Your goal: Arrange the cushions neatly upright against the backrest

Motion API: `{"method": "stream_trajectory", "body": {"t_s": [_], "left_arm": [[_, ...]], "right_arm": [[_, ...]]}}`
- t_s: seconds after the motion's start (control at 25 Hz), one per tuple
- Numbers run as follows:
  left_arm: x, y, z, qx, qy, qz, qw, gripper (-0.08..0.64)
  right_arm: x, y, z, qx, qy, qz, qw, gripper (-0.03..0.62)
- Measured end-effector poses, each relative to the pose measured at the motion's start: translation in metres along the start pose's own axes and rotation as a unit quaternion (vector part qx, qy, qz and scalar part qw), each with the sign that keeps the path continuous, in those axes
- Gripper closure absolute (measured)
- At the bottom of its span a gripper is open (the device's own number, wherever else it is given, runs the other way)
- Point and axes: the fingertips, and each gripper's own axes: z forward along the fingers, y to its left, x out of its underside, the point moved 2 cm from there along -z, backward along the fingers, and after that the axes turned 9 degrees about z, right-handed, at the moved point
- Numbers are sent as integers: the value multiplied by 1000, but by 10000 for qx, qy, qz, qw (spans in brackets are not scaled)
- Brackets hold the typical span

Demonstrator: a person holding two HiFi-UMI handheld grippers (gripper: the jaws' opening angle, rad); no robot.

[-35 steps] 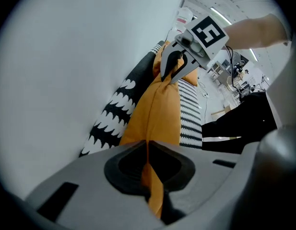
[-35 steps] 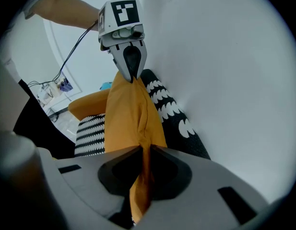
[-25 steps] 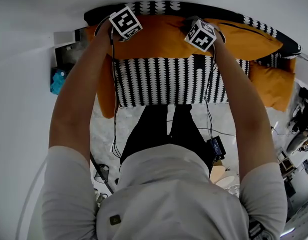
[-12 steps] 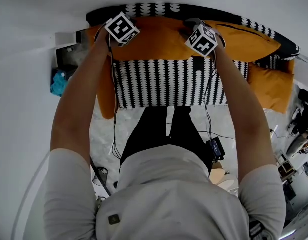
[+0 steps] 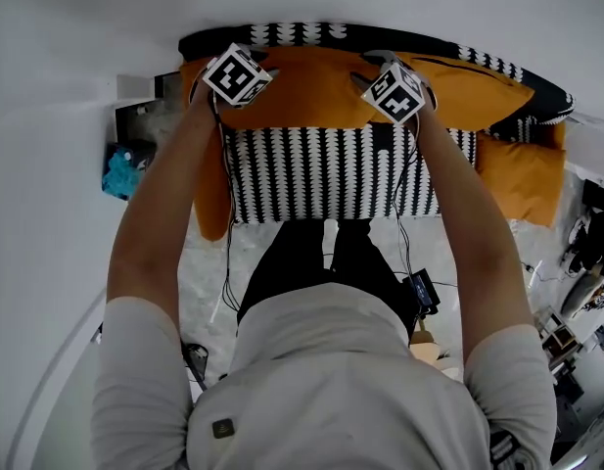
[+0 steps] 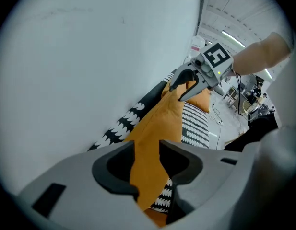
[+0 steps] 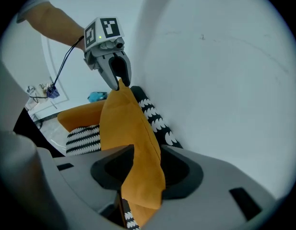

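Head view: orange cushion (image 5: 306, 91) is propped against backrest (image 5: 302, 34). Left gripper (image 7: 118, 83) and right gripper (image 6: 180, 91) were just opened, jaws parted around its top edge

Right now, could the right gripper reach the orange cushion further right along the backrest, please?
Probably yes. The jaws of the right gripper have just been opening around the top edge of the middle cushion, and nothing blocks the right cushion.

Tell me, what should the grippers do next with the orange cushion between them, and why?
Probably lift both up. The left gripper and right gripper have just been opening, the top edge of the orange cushion sits loose between their jaws, and it stands upright against the backrest.
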Motion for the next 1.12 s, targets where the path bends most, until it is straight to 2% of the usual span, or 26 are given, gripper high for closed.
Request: {"method": "stream_trajectory", "body": {"t_s": [0.32, 0.48, 0.72, 0.96, 1.12], "left_arm": [[-26, -13, -53, -345, -602, -396, 9968, 397], [-41, -16, -84, -560, -971, -545, 9922, 417], [-64, -44, -123, -750, -1453, -634, 9845, 459], [-90, -72, -157, -973, -1926, -622, 9745, 495], [-102, -91, -187, -1242, -2347, -694, 9616, 518]], "right_arm": [[-33, 14, -45, 211, -407, 341, 9984, 400], [-49, 16, -68, 312, -745, 761, 9938, 403], [-73, 32, -118, 407, -1310, 952, 9860, 429], [-88, 43, -167, 483, -1776, 1122, 9765, 469], [-100, 56, -201, 660, -2152, 1210, 9668, 510]]}}
